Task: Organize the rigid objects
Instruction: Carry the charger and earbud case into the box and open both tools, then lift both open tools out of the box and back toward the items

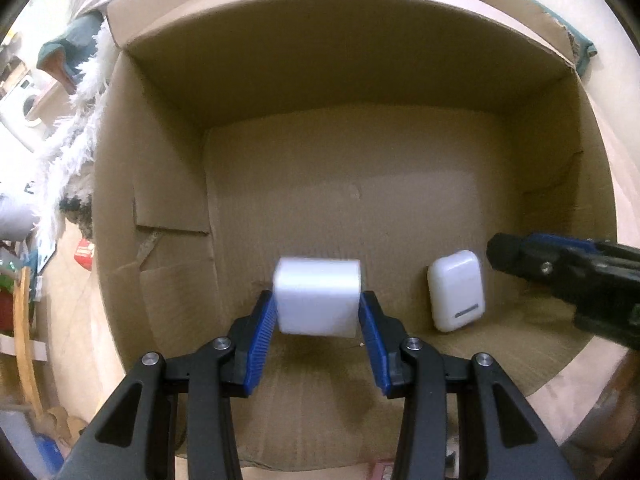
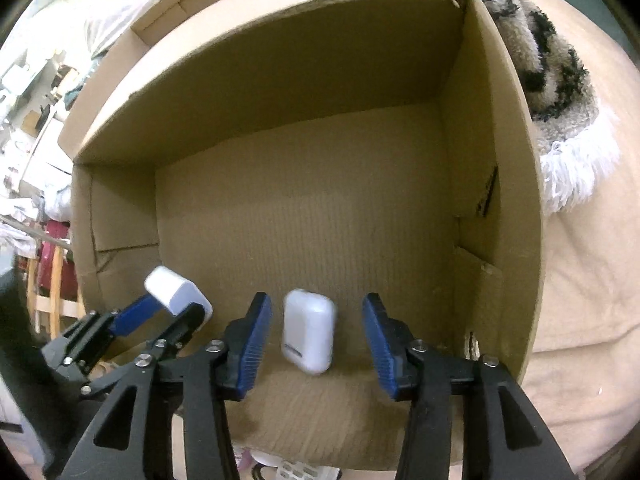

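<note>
Both grippers reach into an open cardboard box [image 1: 360,80]. My left gripper [image 1: 318,306] is shut on a white cube-shaped block [image 1: 318,296], holding it just above the box floor; it also shows in the right wrist view [image 2: 176,290]. A white earbud case [image 1: 456,290] lies on the box floor to its right. In the right wrist view my right gripper [image 2: 317,320] is open, its blue pads on either side of the earbud case [image 2: 309,332] without touching it. The right gripper's tip shows in the left wrist view [image 1: 504,254].
The box [image 2: 280,60] has tall walls on all sides and a bare corrugated floor beyond the two objects. A fluffy white and dark rug [image 2: 560,92] lies outside the box wall. Furniture and clutter [image 1: 24,92] stand farther off.
</note>
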`<move>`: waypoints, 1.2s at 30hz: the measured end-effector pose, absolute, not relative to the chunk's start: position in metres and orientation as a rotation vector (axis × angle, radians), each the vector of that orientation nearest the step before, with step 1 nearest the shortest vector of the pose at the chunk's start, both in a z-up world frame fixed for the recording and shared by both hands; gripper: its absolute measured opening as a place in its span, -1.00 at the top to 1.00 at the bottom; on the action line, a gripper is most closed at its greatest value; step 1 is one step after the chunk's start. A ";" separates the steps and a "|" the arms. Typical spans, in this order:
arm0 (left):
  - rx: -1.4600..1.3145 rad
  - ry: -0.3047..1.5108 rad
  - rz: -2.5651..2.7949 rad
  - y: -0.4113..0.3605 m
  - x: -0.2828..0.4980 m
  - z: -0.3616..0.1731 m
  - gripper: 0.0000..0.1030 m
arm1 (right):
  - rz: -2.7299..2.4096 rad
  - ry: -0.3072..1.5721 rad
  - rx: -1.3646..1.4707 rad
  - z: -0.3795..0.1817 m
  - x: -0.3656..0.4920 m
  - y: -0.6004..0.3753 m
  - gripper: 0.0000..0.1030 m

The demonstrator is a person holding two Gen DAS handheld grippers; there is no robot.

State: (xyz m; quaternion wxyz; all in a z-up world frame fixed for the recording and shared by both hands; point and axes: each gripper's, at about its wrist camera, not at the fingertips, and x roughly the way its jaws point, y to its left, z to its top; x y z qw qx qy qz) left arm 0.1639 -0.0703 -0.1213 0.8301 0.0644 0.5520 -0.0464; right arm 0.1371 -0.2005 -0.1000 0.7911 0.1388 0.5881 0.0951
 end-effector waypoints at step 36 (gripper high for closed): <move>0.104 1.057 -0.140 -0.057 0.126 -0.067 -0.42 | 0.179 0.998 0.325 -0.033 0.122 -0.206 -1.00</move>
